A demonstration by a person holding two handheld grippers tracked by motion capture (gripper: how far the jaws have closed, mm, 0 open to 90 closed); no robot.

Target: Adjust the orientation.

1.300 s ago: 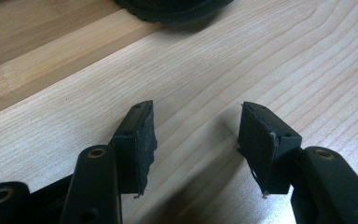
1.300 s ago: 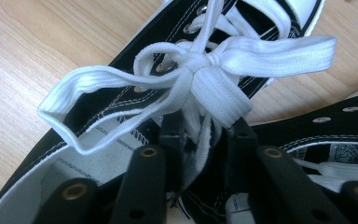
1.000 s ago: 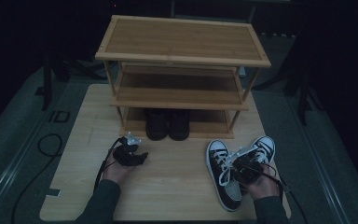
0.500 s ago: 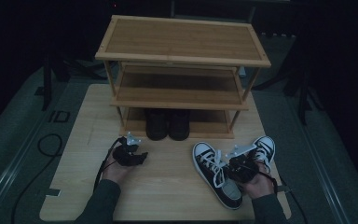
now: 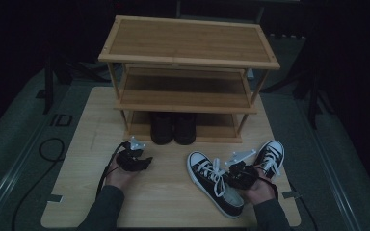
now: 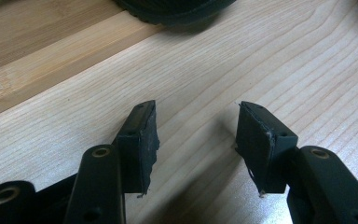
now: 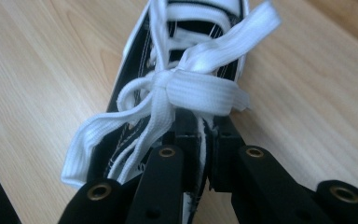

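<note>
right gripper: pinching canvas sneaker | left gripper: spread, empty | woodgrain table

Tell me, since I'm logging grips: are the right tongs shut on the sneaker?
Shut: the right tongs pinch the sneaker at its tongue, below the white laces.

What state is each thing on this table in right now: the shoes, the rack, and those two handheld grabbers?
Left gripper: jaws open, nothing between them.
Right gripper: jaws shut on the near sneaker's tongue.
Near sneaker: laced, gripped, angled on the table.
Far sneaker: on the table, loose.
Dark shoes: paired on bottom shelf.
Rack: upright, upper shelves bare.
</note>
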